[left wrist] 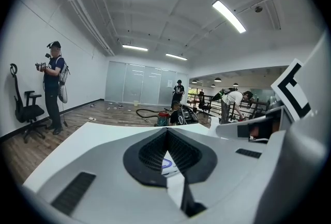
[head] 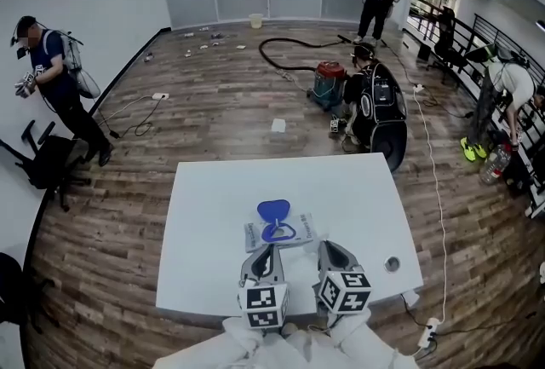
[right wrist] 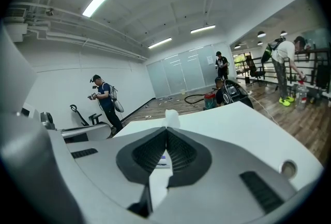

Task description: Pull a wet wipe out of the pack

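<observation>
The wet wipe pack (head: 281, 233) lies flat on the white table (head: 358, 197), its blue lid (head: 273, 209) flipped up at the far side. My left gripper (head: 266, 250) sits just in front of the pack's near edge, jaws shut and empty. My right gripper (head: 328, 246) rests beside it, near the pack's right corner, also shut. In the left gripper view the jaw tips (left wrist: 166, 131) meet, and the pack (left wrist: 169, 165) shows through the gap below them. The right gripper view has closed tips (right wrist: 166, 130) with the pack (right wrist: 162, 160) beyond and a small white shape (right wrist: 171, 118) above them that I cannot identify.
A small round object (head: 392, 263) lies on the table near its right front corner. On the wooden floor beyond stand a red vacuum cleaner (head: 328, 83), an office chair (head: 47, 161) and several people.
</observation>
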The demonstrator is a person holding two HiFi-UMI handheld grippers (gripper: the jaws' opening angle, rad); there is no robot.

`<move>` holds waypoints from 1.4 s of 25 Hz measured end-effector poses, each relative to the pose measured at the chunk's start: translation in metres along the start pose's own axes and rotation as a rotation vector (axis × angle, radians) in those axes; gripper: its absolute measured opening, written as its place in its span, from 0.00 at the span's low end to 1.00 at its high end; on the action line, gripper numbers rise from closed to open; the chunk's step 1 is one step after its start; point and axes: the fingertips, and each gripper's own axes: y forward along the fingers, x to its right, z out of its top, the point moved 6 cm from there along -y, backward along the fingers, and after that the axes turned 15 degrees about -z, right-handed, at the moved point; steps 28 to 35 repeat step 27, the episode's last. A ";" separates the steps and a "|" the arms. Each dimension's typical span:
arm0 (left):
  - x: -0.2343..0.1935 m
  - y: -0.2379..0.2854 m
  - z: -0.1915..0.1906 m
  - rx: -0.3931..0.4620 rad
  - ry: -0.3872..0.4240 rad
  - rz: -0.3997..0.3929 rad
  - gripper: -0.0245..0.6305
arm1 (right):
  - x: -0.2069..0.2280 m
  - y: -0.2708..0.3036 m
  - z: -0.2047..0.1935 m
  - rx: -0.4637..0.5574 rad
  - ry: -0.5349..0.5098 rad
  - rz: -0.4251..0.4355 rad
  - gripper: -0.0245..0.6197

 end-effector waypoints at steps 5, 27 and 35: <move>0.001 0.003 0.001 0.007 -0.008 -0.002 0.04 | 0.001 -0.002 -0.001 0.020 -0.027 -0.018 0.05; 0.006 0.007 -0.010 -0.004 -0.025 0.014 0.04 | 0.012 -0.004 -0.005 0.011 0.014 -0.025 0.05; 0.006 0.007 -0.010 -0.004 -0.025 0.014 0.04 | 0.012 -0.004 -0.005 0.011 0.014 -0.025 0.05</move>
